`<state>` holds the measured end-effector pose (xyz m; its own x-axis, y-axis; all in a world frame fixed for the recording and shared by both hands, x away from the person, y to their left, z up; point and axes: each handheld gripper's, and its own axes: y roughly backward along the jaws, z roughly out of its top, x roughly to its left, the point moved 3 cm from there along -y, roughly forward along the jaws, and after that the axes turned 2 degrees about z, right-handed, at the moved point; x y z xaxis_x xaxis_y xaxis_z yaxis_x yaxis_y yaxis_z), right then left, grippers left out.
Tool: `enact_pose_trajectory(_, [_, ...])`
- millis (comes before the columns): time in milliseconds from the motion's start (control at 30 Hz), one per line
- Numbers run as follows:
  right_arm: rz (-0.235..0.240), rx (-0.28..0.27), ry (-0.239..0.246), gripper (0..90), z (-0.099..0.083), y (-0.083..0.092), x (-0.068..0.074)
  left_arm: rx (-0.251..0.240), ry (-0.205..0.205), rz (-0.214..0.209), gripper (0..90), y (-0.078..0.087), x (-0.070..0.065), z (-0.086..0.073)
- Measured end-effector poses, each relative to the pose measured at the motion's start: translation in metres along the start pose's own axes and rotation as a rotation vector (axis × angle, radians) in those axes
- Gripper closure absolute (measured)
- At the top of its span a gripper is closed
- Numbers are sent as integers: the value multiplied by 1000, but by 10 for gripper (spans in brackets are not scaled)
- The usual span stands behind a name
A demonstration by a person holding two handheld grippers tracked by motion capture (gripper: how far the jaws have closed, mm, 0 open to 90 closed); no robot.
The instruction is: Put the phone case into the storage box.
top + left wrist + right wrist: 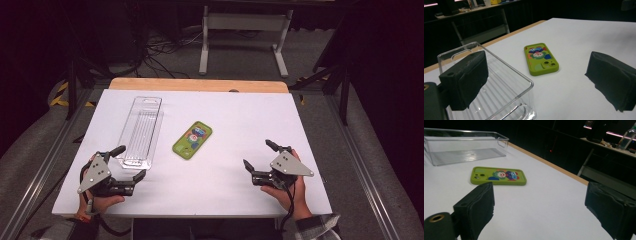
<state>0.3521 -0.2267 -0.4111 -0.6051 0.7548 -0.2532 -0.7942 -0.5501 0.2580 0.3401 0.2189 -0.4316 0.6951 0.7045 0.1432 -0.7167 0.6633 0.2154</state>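
Two grippers sat at the near table (pixel 225 200) edge, left gripper (pixel 131 163) and right gripper (pixel 257 154) both spread wide, empty. Between them, bare white surface. Glossy green phone case (pixel 192 139) lay flat mid-table, just beside ribbed clear plastic tray (pixel 141 131).

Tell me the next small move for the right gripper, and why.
Probably ease the right gripper forward toward the green phone case: its jaws stand open and empty, the case lies flat ahead of them, apart from the clear bin.
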Motion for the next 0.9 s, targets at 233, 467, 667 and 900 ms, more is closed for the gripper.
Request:
enact_pose_trajectory(233, [-3, 33, -35, 140, -8, -5, -6, 8, -25, -5, 40, -2, -2, -2])
enact_pose_trajectory(467, [4, 29, -69, 182, -4, -9, -10, 13, -39, 14, 42, 4, -2, -4])
enact_pose_trajectory(667, [-11, 16, -72, 195, 3, -7, -12, 16, -43, 6, 43, 2, -3, -4])
enact_pose_trajectory(900, [-14, 9, -72, 220, 11, -12, -14, 28, -53, 11, 36, 3, -1, -5])
